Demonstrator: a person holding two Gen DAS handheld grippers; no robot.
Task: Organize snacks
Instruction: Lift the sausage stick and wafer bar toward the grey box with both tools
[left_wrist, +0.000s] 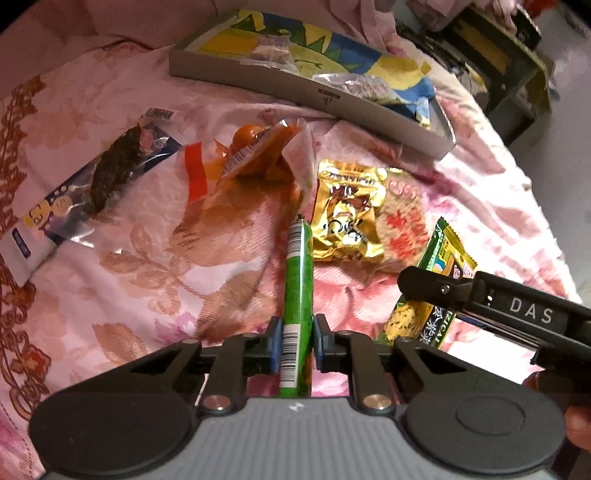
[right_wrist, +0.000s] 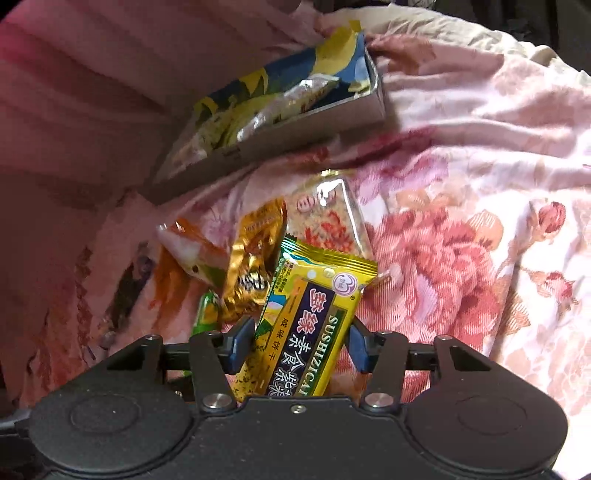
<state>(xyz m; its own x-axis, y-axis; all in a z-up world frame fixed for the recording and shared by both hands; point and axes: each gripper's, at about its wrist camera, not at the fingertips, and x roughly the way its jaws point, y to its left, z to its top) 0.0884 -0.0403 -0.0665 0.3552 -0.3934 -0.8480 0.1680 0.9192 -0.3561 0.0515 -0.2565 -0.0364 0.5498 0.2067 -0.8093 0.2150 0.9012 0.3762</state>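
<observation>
Currently the left gripper (left_wrist: 297, 341) is clenched on a green stick snack (left_wrist: 297, 295), blue pads pressing both sides near its barcode end. Long axis of the stick runs 6 to 12 o'clock in the left wrist view, along the fingers; its far tip points toward 12, at the grey box (left_wrist: 258, 79). The right gripper (right_wrist: 301, 345) has a yellow-green cracker packet (right_wrist: 314, 317) between its pads; the left pad touches the wrapper edge, the right pad sits at the opposite edge, contact there unclear, so grasp is not certain. Packet's long axis runs from 6 toward roughly 1 o'clock in the right wrist view, crimped end farthest from the gripper. Loose on the pink floral bedspread (left_wrist: 129, 258): a gold foil pouch (left_wrist: 345, 214) and a clear rice-cake packet (left_wrist: 404, 225) touching at its 3 o'clock side, an orange clear packet (left_wrist: 258, 155) at 10 o'clock of the pouch, and a dark jerky-like packet (left_wrist: 107, 177) well apart at 9 o'clock, long axis 7 to 1. The box lies at 12 o'clock, tilted, already holding several wrappers on a yellow-blue lining.
</observation>
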